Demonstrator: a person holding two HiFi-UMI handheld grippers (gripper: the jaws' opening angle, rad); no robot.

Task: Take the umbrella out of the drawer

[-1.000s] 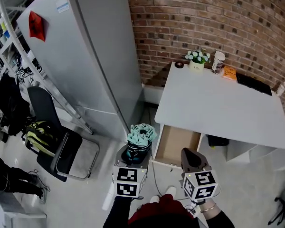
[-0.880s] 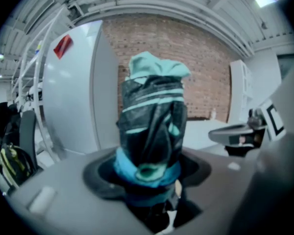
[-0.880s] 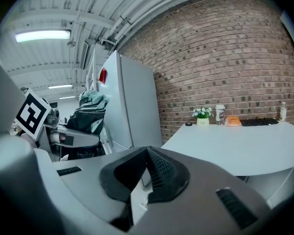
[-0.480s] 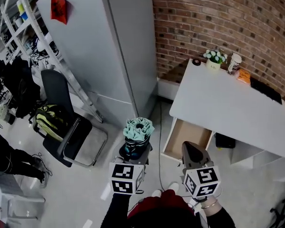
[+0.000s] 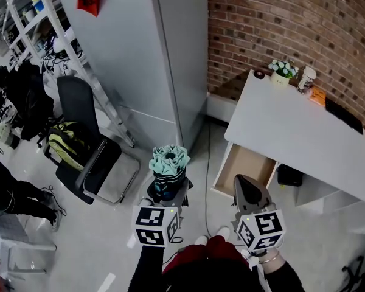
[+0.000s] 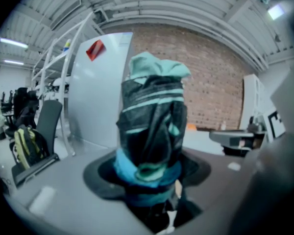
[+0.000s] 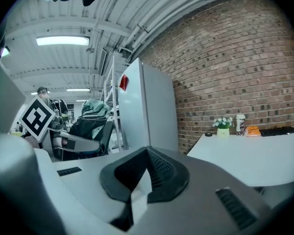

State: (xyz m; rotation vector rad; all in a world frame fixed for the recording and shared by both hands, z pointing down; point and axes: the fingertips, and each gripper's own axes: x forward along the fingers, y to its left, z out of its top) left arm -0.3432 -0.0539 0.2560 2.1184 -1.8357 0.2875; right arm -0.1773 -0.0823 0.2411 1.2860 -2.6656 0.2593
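Observation:
A folded teal and black umbrella (image 5: 168, 166) stands upright between the jaws of my left gripper (image 5: 166, 192), which is shut on its lower part. In the left gripper view the umbrella (image 6: 152, 131) fills the middle, and the left gripper (image 6: 149, 182) clamps its blue-banded end. My right gripper (image 5: 247, 188) hangs beside it to the right, shut with nothing in it; in the right gripper view the right gripper (image 7: 143, 173) has its pads meeting. The open wooden drawer (image 5: 246, 168) under the white desk (image 5: 292, 132) lies ahead of the right gripper and looks empty.
A tall grey cabinet (image 5: 140, 53) stands against the brick wall left of the desk. A black chair (image 5: 88, 163) with a yellow-black backpack (image 5: 67, 143) and a ladder (image 5: 91, 84) are at the left. A flower pot (image 5: 283, 72) and keyboard (image 5: 347, 115) sit on the desk.
Both grippers have drawn back from the desk and drawer, the left one carrying the umbrella with it. The chair and cabinet now show more toward the middle.

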